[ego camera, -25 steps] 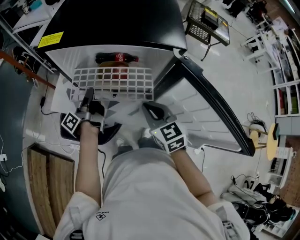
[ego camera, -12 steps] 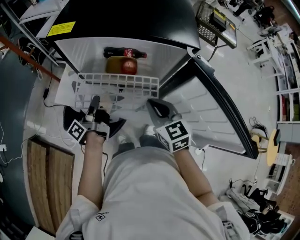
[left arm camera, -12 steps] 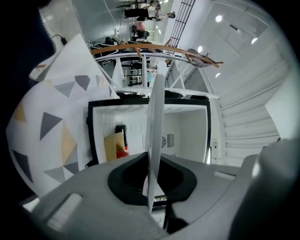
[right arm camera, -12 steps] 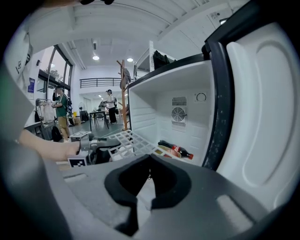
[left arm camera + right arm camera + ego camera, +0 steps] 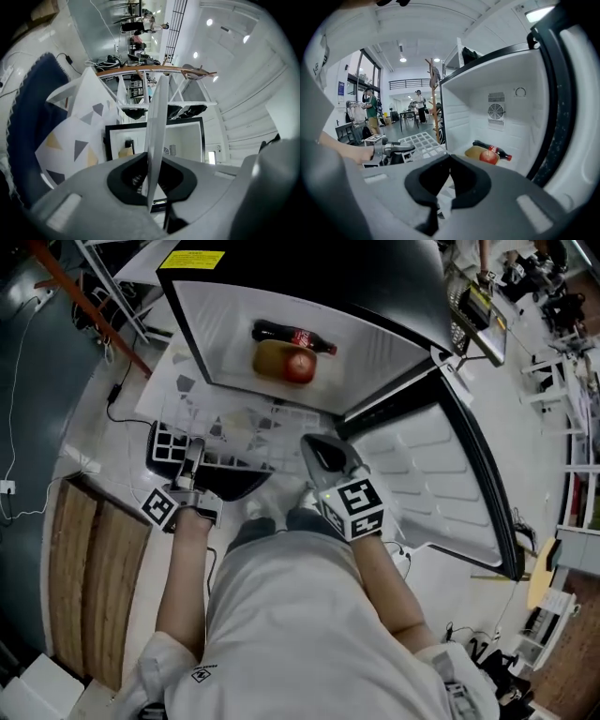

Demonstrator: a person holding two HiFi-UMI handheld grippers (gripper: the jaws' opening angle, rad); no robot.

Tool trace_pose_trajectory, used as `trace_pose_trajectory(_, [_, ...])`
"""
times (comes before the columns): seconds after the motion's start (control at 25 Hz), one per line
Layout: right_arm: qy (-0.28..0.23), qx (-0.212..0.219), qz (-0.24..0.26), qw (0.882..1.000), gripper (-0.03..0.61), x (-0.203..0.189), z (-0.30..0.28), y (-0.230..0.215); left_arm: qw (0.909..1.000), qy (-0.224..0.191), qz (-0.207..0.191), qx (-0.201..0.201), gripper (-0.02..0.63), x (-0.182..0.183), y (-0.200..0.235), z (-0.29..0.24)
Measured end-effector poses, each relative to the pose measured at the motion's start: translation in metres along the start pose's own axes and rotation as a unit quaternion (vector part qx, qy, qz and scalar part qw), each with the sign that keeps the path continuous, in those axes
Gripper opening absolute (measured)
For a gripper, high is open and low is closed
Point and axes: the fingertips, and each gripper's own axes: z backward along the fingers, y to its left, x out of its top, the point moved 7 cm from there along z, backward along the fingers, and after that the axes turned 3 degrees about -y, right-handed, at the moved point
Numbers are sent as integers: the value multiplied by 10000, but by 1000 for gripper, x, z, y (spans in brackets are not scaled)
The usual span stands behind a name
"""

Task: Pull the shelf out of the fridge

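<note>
The white wire shelf (image 5: 172,444) is out of the fridge (image 5: 234,343) and hangs low in front of it, over the floor mats. My left gripper (image 5: 195,454) is shut on the shelf's left edge. In the left gripper view the shelf (image 5: 157,122) runs edge-on between the jaws. My right gripper (image 5: 323,456) hovers in front of the fridge opening with its jaws shut and nothing in them. From the right gripper view I see the shelf grid (image 5: 421,140) and the left gripper (image 5: 393,150) to the left.
On the fridge floor lie a cola bottle (image 5: 295,336), a red apple (image 5: 300,367) and a yellowish item (image 5: 269,357). The fridge door (image 5: 422,484) stands open to the right. A patterned mat (image 5: 178,390), a black mat (image 5: 225,486) and wooden boards (image 5: 89,568) lie on the floor.
The shelf has slid fully out of the fridge and moved down and left with my left gripper. The right gripper has stayed roughly where it was.
</note>
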Motion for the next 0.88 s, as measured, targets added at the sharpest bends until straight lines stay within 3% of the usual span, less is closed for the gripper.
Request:
trace_pose_trajectory(0.28, [16, 627, 211, 9978, 2, 10, -26, 27, 9946, -451, -934, 5, 34, 25, -26, 30])
trace_pose_trajectory(0.52, [8, 1148, 383, 9927, 2, 19, -45, 47, 9802, -833, -1762, 352, 34, 39, -48, 60])
trace_pose_trajectory(0.64, [-32, 1433, 501, 9884, 2, 28, -55, 57, 9598, -1014, -2553, 582, 32, 49, -64, 76])
trace_pose_trajectory(0.76, [-79, 1708, 616, 9833, 2, 35, -61, 63, 9277, -1205, -3442, 801, 32, 56, -84, 86])
trace_pose_trajectory(0.88, [-123, 1930, 698, 9786, 2, 41, -66, 67, 8998, -1308, -4030, 1044, 31, 54, -104, 93])
